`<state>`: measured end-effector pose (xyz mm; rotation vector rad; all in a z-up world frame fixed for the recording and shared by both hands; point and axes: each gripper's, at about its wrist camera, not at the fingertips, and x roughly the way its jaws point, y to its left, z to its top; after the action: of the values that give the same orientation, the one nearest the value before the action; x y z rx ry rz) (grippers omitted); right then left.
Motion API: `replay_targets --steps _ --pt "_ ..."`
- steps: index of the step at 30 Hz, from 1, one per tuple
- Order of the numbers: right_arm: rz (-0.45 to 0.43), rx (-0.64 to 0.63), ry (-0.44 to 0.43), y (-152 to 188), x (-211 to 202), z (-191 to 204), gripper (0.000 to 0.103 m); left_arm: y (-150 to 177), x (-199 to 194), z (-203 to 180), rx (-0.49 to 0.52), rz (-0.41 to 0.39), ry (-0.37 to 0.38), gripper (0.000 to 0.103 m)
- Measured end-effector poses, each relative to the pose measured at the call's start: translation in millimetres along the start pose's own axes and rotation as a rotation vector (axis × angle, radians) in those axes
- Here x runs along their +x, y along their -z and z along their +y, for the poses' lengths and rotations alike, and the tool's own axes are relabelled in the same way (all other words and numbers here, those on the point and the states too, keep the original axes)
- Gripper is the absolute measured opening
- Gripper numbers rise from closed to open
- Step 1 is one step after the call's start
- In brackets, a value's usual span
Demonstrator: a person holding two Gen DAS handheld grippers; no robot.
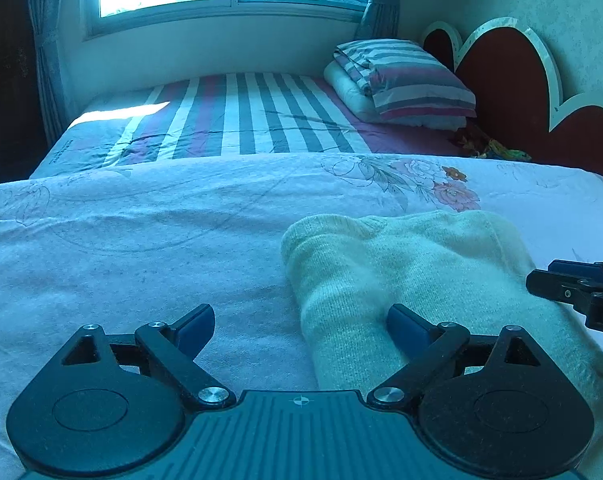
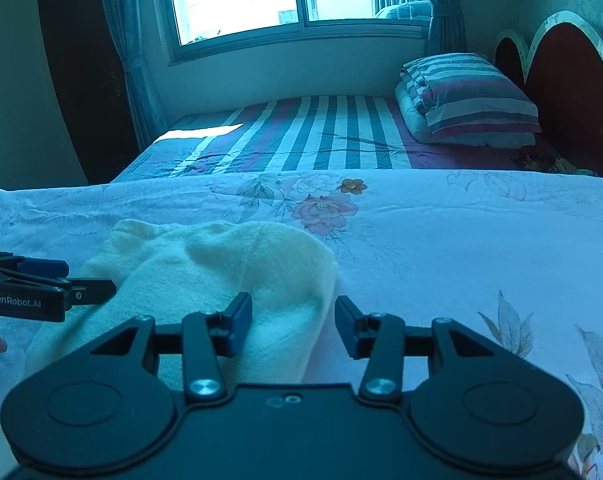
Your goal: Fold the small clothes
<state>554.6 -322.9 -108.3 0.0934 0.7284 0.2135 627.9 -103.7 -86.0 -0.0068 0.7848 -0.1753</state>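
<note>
Cream knit garment [image 1: 413, 280], folded into a thick bundle, lies on the floral sheet [image 1: 141, 248] near the bed's front edge. Left gripper [image 1: 301, 324] has jaws spread wide over its left edge; right gripper [image 2: 293, 320], partly open, straddles its right edge, gripping nothing.

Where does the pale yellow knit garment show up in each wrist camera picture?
Left wrist view: the yellow garment lies lower right, on the flowered sheet.
Right wrist view: the yellow garment lies lower left of centre.
Shared landmark: the striped pillow at upper right in both views.
</note>
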Motion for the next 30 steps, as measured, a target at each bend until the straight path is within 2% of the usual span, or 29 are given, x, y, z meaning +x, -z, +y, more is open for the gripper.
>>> replay_targets --steps 4,6,8,10,13,16,19,22,24,25,28,30 --pt "-0.024 0.009 -0.018 6 -22 4 0.046 6 -19 -1 0.005 -0.018 0.016 0.093" --pt "-0.033 0.016 -0.033 13 -32 7 0.046 14 -27 0 -0.014 -0.025 0.047 0.093" --pt "-0.017 0.015 -0.052 23 -37 12 0.046 27 -30 1 -0.04 0.0 0.114 0.093" --pt "0.033 -0.004 -0.02 33 -29 17 0.047 39 -23 2 -0.052 0.044 0.11 0.093" --pt "0.049 0.043 -0.014 35 -29 16 0.047 41 -25 8 -0.114 0.067 0.127 0.093" --pt "0.015 0.071 -0.034 35 -58 15 0.046 49 -48 14 -0.116 0.034 0.178 0.093" --pt "0.029 0.106 -0.07 54 -85 14 0.046 71 -68 20 -0.118 0.029 0.204 0.093" --pt "0.08 0.081 -0.068 79 -93 21 0.045 97 -70 20 -0.093 0.081 0.194 0.093" --pt "0.137 0.051 -0.017 93 -85 26 0.045 107 -77 15 -0.037 0.061 0.177 0.093" --pt "0.117 0.062 -0.014 96 -89 26 0.045 108 -83 14 -0.029 0.064 0.178 0.093" --pt "0.071 0.104 -0.038 94 -107 27 0.045 113 -98 18 -0.061 0.065 0.253 0.093" --pt "0.071 0.114 -0.081 98 -113 29 0.046 124 -101 11 0.013 0.088 0.191 0.093"
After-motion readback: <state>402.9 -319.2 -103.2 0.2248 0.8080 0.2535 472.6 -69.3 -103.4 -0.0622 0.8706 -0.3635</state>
